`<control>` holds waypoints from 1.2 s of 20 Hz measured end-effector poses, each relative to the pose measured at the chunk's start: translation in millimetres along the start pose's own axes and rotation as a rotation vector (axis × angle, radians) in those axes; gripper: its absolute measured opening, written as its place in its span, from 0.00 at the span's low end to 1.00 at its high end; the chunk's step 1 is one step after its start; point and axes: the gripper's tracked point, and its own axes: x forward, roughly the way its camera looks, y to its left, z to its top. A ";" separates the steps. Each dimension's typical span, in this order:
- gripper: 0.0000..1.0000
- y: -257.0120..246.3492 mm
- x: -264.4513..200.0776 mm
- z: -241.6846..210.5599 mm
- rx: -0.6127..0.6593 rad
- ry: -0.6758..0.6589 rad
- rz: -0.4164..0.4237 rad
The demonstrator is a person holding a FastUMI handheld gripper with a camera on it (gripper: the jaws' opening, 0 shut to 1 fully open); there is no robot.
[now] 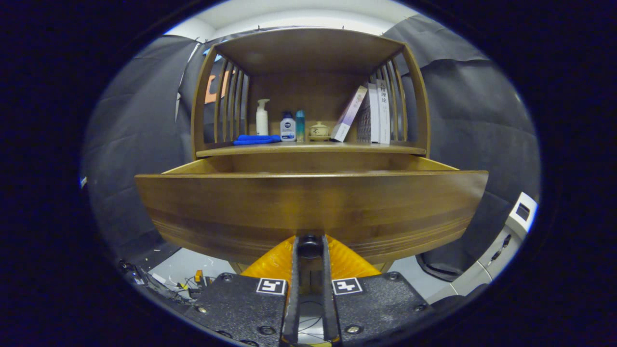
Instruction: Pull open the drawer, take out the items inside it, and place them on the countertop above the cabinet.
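My gripper (310,246) is pinched shut on the knob (310,244) of the pulled-out drawer (308,212), whose contents I cannot see; bottles (288,126) and books (378,113) sit on the countertop (308,149).

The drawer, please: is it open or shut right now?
Open: the drawer front stands forward of the cabinet, side walls showing, with the tool shut on its knob.

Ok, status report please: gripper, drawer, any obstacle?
Hand-held gripper closed on drawer knob. Drawer pulled out, inside hidden behind its front. Nothing blocking the pull.
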 end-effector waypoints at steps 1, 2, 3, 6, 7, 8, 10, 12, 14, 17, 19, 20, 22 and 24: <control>0.22 -0.4 -0.6 1.0 -0.008 -0.002 -0.005; 0.22 -1.3 -1.6 1.0 -0.009 -0.002 -0.008; 0.22 -1.2 -2.0 2.0 -0.003 -0.001 -0.006; 0.39 -5.4 -7.6 12.2 0.005 -0.048 -0.024; 0.44 -7.1 -11.9 17.0 -0.006 -0.064 -0.022; 0.50 -10.3 -16.0 24.4 -0.016 -0.091 -0.020; 0.69 -12.2 -29.6 43.1 -0.019 -0.131 -0.007; 0.82 -12.9 -47.2 69.1 -0.008 -0.168 0.016; 0.91 -19.5 -53.8 97.1 -0.008 -0.201 0.018; 0.95 -28.2 -54.9 147.9 0.009 -0.256 0.025; 0.96 -36.6 -47.3 173.1 -0.013 -0.267 0.019; 0.96 -39.6 -40.9 182.3 -0.030 -0.261 0.020; 0.96 -39.3 -26.2 199.9 -0.046 -0.246 0.033; 0.96 -38.9 -11.0 209.8 -0.052 -0.223 0.044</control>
